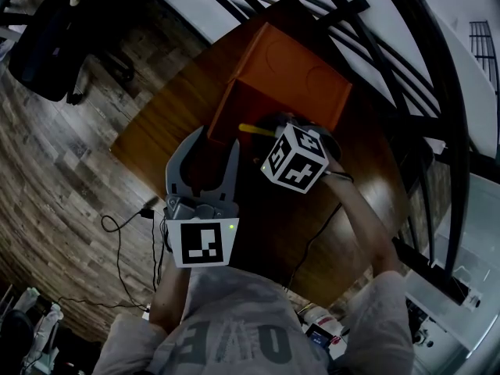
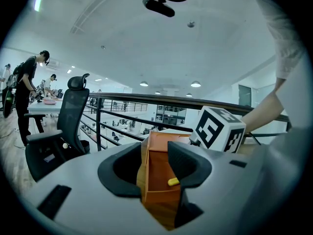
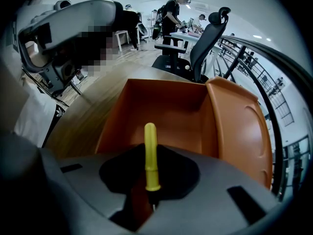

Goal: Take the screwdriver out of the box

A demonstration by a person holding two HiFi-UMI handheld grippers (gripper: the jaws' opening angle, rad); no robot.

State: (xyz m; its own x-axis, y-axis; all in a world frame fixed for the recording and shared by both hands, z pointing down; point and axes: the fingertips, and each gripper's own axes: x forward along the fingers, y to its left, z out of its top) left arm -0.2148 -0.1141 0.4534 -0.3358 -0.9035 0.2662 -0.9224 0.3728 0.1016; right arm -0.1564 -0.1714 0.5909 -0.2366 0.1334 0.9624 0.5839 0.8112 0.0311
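Wooden table beside a black railing carries the orange box, its lid thrown open. Right gripper points steeply down into it, fingers pinching the screwdriver — the yellow handle sticks out between them, over the box's open inside. Left gripper sits just beside the box's near end, fingers spread wide — gripping nothing

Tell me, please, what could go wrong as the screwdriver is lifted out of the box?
1. The right gripper pinches only the thin screwdriver handle, most of which sticks out past the pads; it could swivel or slip during the lift.
2. The left gripper is open at the edge of the box, not clamping it, so the box may shift or lift too.
3. The raised lid stands close; the tool might catch it.
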